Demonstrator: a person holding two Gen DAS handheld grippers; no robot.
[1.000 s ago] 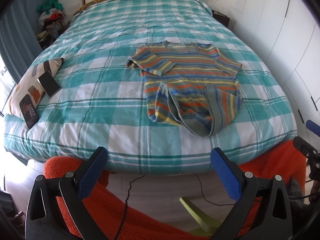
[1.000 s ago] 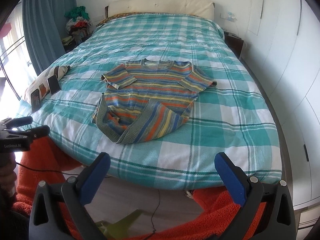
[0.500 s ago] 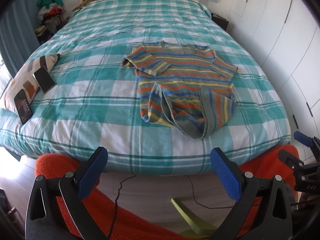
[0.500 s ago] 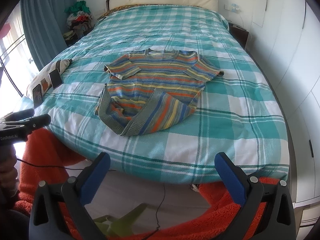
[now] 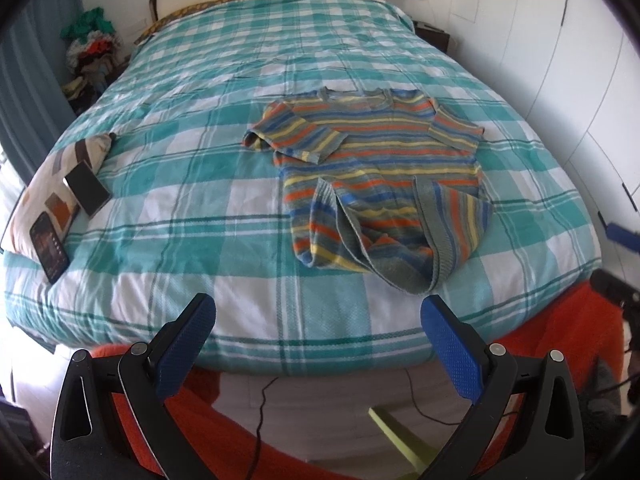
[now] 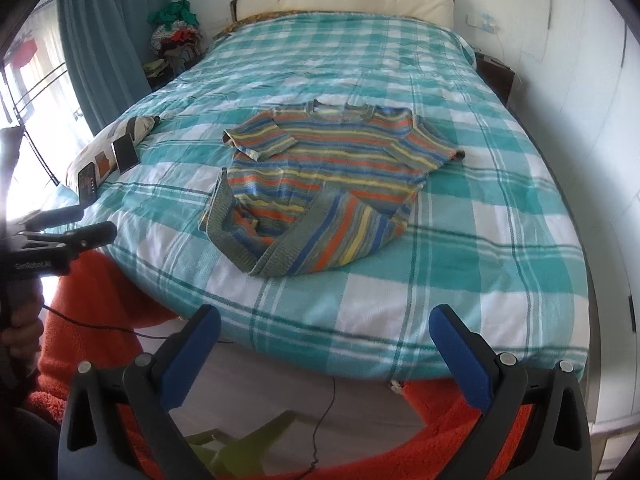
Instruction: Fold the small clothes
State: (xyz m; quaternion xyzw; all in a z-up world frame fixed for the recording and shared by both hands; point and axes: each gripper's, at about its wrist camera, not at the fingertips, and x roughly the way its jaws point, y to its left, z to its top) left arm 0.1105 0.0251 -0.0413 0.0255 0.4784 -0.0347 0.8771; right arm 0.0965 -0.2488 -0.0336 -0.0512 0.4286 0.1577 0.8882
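A small striped sweater point(image 5: 380, 168) point(image 6: 320, 184) in orange, blue, yellow and grey lies on the teal checked bed cover point(image 5: 192, 208) point(image 6: 500, 208), neck toward the headboard. Its hem is flipped up in loose folds toward the foot of the bed, and one sleeve is folded in over the chest. My left gripper point(image 5: 318, 316) hangs open near the foot edge of the bed, short of the sweater, holding nothing. My right gripper point(image 6: 324, 328) is open too, likewise near the foot edge. The left gripper point(image 6: 72, 232) also shows at the left of the right wrist view.
Two phones point(image 5: 86, 194) point(image 5: 50, 248) lie on a patterned cushion point(image 5: 52, 184) at the bed's left edge. An orange fleece point(image 5: 560, 340) hangs at the foot. A cable point(image 5: 260, 420) runs below. White wardrobe doors point(image 5: 580, 80) line the right; a clothes pile point(image 5: 90, 48) and curtain stand left.
Both grippers have moved closer to the bed and a little higher, so the sweater looms larger. The sweater has not moved and both grippers stay open.
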